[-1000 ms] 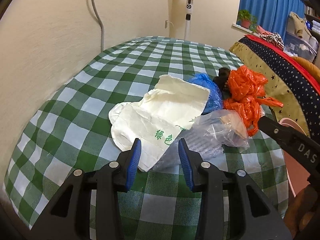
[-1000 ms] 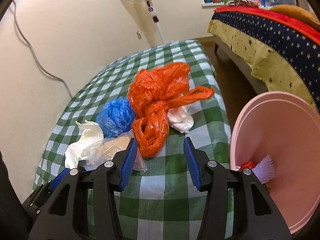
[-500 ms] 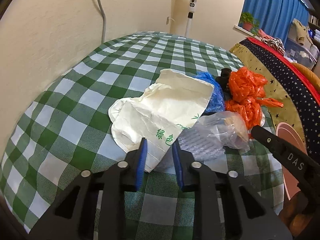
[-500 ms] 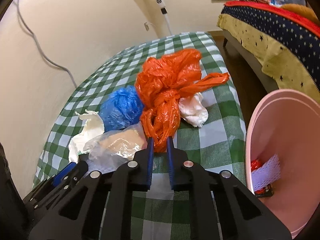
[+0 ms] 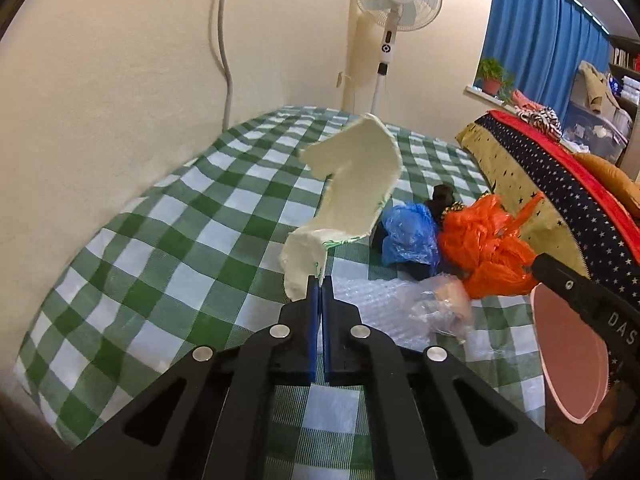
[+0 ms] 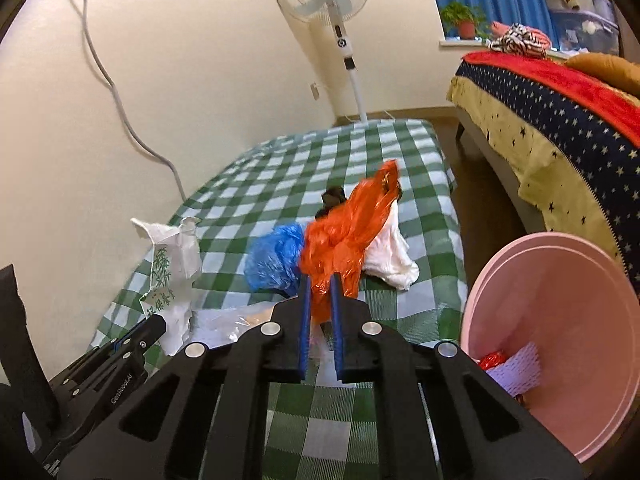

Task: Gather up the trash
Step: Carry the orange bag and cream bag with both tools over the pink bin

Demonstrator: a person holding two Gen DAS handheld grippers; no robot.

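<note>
My left gripper (image 5: 320,280) is shut on the cream bag with green print (image 5: 352,184) and holds it lifted off the green checked table (image 5: 180,240); the bag also shows in the right wrist view (image 6: 172,268). My right gripper (image 6: 320,280) is shut on the orange plastic bag (image 6: 344,236), raised a little; the bag also shows in the left wrist view (image 5: 484,244). A blue bag (image 6: 276,256), a clear bubble-wrap bag (image 5: 404,308), a white crumpled bag (image 6: 390,252) and a small black item (image 5: 442,196) lie on the table.
A pink bin (image 6: 560,332) stands at the table's right edge with red and white trash inside. A bed with a star-print cover (image 6: 560,120) is to the right. A standing fan (image 6: 336,8) and a wall (image 5: 100,80) are behind the table.
Both grippers closed from open. The left one took the cream bag and lifted it off the table. The right one took the orange bag and raised it.
</note>
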